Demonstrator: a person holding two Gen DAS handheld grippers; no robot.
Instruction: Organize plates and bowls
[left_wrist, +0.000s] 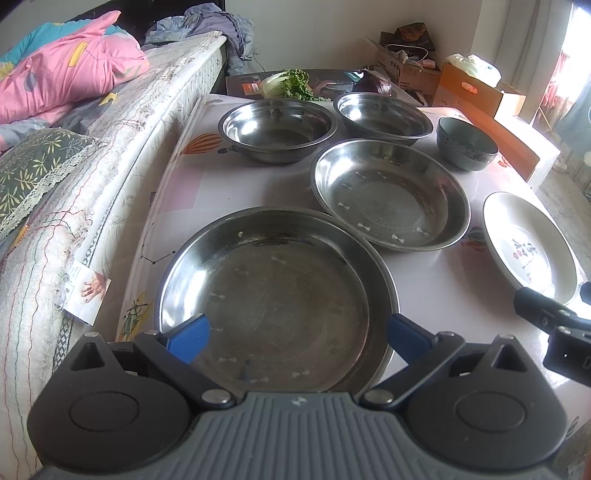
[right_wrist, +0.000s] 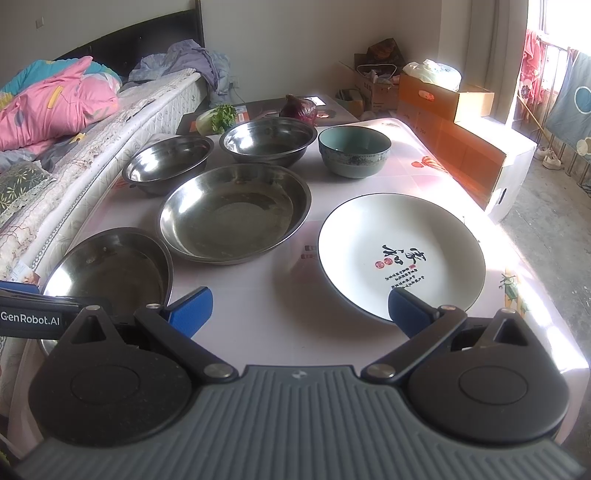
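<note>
The left claw (left_wrist: 297, 338) is wide open, holding nothing, with the big metal plate (left_wrist: 275, 295) right under it.

The right claw (right_wrist: 300, 308) is wide open and empty too; the white plate (right_wrist: 400, 254) lies just ahead, to its right.

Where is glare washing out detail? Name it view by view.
Left wrist view: the window at the upper right is blown out, and light bleaches the white plate near its lower rim. Right wrist view: sun burns out the table right edge and the plastic bag; straight edges bow from the fisheye in both.

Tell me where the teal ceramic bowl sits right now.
The teal ceramic bowl stands at the table's far right in both views, beside the right-hand deep steel bowl and beyond the white printed plate.
</note>
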